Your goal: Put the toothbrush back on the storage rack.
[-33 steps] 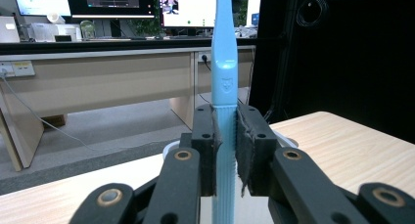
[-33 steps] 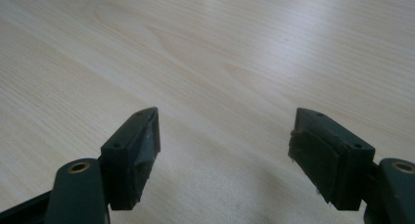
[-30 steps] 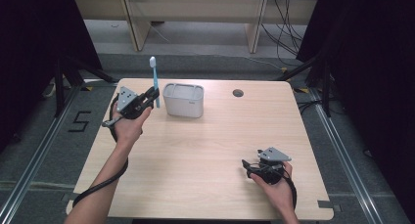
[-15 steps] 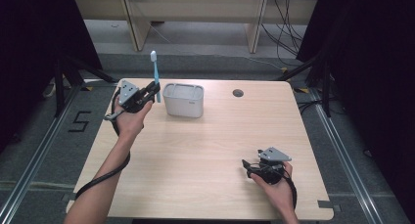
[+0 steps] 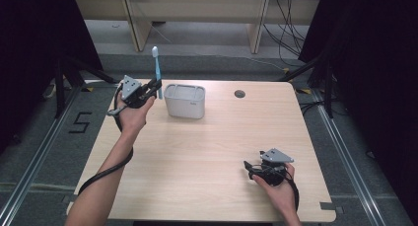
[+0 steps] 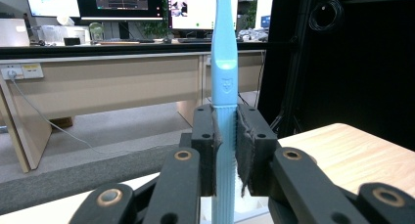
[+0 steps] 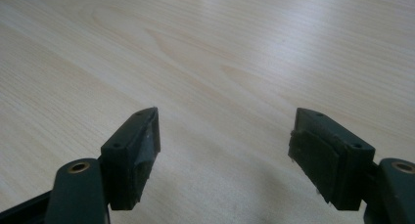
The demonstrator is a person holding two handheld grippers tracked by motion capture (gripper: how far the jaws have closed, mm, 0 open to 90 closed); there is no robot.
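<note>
One light, stiff toothbrush [image 6: 225, 62] pinched low by left gripper [image 5: 148, 91], holder [image 5: 185, 101] at 3 o'clock; right gripper [image 7: 222, 150] gapes empty.

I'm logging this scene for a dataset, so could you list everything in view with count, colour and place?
toothbrush: one, light blue, upright, clamped in the left tongs beside the left side of the box
box: one, pale grey, open-topped, far-left part of the table
table: one, light wood, centre of the high view
hole cover: one, dark, round, far edge of the table
desks: pale wood, on the floor beyond the table
monitors: several, lit, behind the desks in the left gripper view
left tongs: one, black, shut on the toothbrush, far-left
right tongs: one, black, open, resting near the table's near-right corner
</note>
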